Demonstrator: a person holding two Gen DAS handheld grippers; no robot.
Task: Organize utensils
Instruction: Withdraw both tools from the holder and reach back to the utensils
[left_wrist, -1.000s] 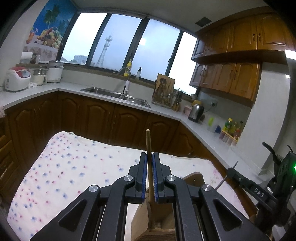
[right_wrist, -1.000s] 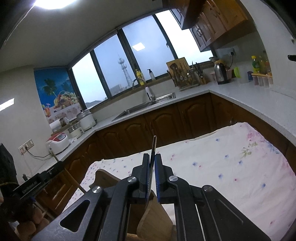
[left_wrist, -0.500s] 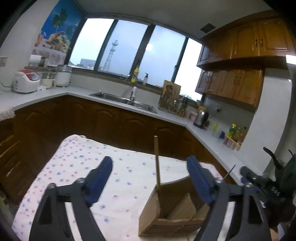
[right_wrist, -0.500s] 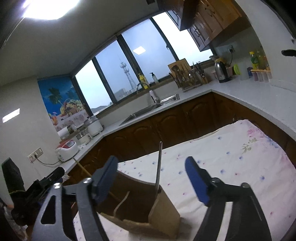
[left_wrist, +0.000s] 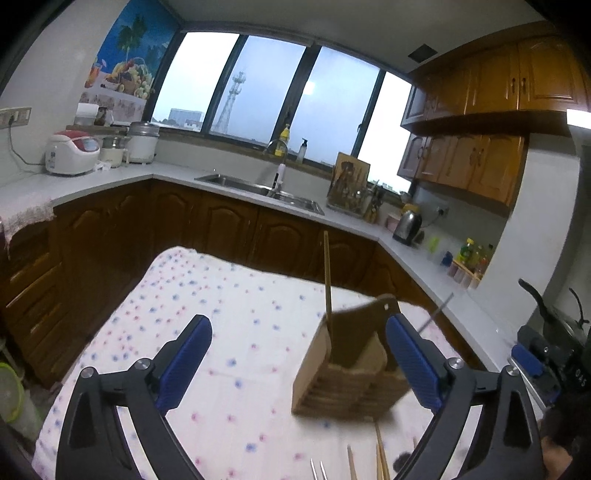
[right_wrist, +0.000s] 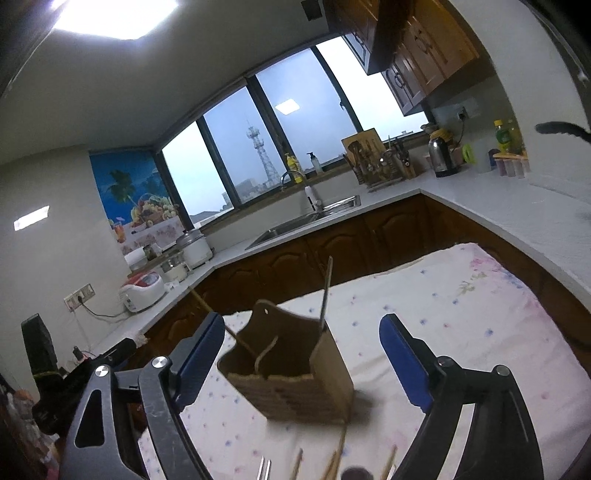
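1. Left gripper (left_wrist: 297, 363): jaws wide apart and opening, nothing between the pads. Right gripper (right_wrist: 301, 360): likewise wide and opening, empty.
2. The wooden utensil holder (left_wrist: 351, 373) stands upright on the cloth-covered table (left_wrist: 229, 317), ahead of both grippers and between each one's fingers in view, touched by neither.
3. In the holder: a wooden chopstick (left_wrist: 327, 284) in one compartment, long axis near vertical, tip up; a metal utensil handle (right_wrist: 325, 291) in another, leaning slightly.
4. Loose utensils (left_wrist: 369, 463) lie on the cloth just before the holder, nearer the grippers, long axes pointing roughly toward it. A metal fork's tines (right_wrist: 265, 468) show among wooden sticks; the lower ends are cut off by the frame edge.
5. Judgement: the next pick lies below and behind the present aim; neither hand is clearly nearer.
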